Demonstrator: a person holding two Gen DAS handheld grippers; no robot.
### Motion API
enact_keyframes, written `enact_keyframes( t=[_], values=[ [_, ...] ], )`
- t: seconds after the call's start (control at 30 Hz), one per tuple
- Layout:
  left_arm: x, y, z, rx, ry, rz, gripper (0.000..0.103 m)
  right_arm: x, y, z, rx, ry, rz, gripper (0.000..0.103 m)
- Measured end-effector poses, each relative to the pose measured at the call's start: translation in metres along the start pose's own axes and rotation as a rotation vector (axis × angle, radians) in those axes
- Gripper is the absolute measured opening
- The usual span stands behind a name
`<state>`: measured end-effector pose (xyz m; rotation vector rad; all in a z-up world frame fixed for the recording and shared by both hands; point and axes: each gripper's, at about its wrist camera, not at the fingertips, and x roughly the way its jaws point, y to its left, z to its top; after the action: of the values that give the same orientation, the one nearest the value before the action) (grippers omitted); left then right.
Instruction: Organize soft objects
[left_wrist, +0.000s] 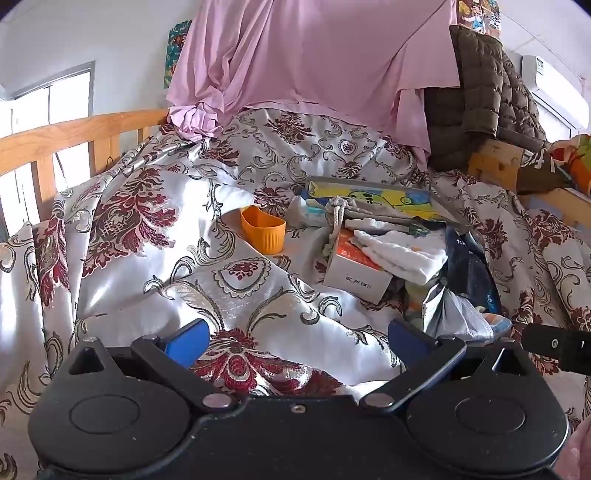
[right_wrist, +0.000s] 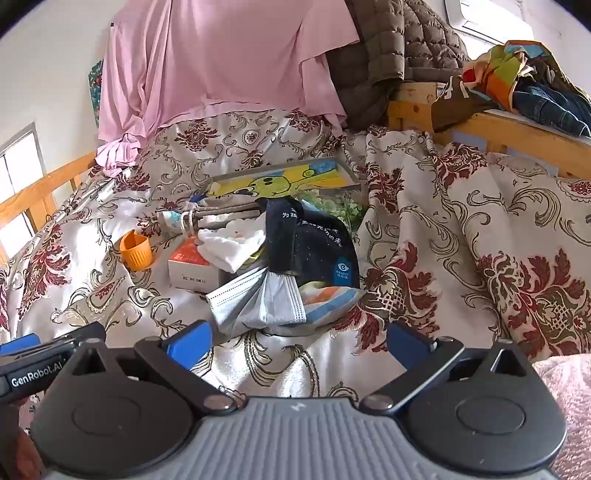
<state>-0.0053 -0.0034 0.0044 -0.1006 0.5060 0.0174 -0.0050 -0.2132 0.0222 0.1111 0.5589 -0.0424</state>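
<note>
- On the bed, a silky floral bedspread (left_wrist: 155, 236) lies rumpled, and a small heap of things sits on it past both grippers.
- The left gripper (left_wrist: 298, 338) hangs above bare bedspread with its jaws spread wide and nothing between them.
- The right gripper (right_wrist: 299, 341) is likewise wide open and empty, just near of the heap.
- Nearest in the heap lie pale face masks (right_wrist: 258, 299), touching a dark blue pouch (right_wrist: 314, 243) behind them.
- A white folded cloth (right_wrist: 225, 245) rests on a white and orange box (right_wrist: 192, 269), left of the pouch.
- An orange cup (left_wrist: 263, 229) stands alone on the bedspread, left of the box.
- At the far side of the heap lies a flat yellow picture box (right_wrist: 284, 179).
- A pink sheet (left_wrist: 314, 55) drapes down at the far end, with a brown quilted jacket (left_wrist: 480, 92) to its right.
- Wooden bed rails (left_wrist: 74, 136) run along the left side.
</note>
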Motion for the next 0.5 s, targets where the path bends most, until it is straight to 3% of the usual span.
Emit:
enact_keyframes(
  t=[0.5],
  values=[
    [0.0052,0.0027,-0.0051,0.002,0.005,0.001,0.102,0.0006,-0.0002,0.0001,0.002,0.001,0.002,0.103]
  ],
)
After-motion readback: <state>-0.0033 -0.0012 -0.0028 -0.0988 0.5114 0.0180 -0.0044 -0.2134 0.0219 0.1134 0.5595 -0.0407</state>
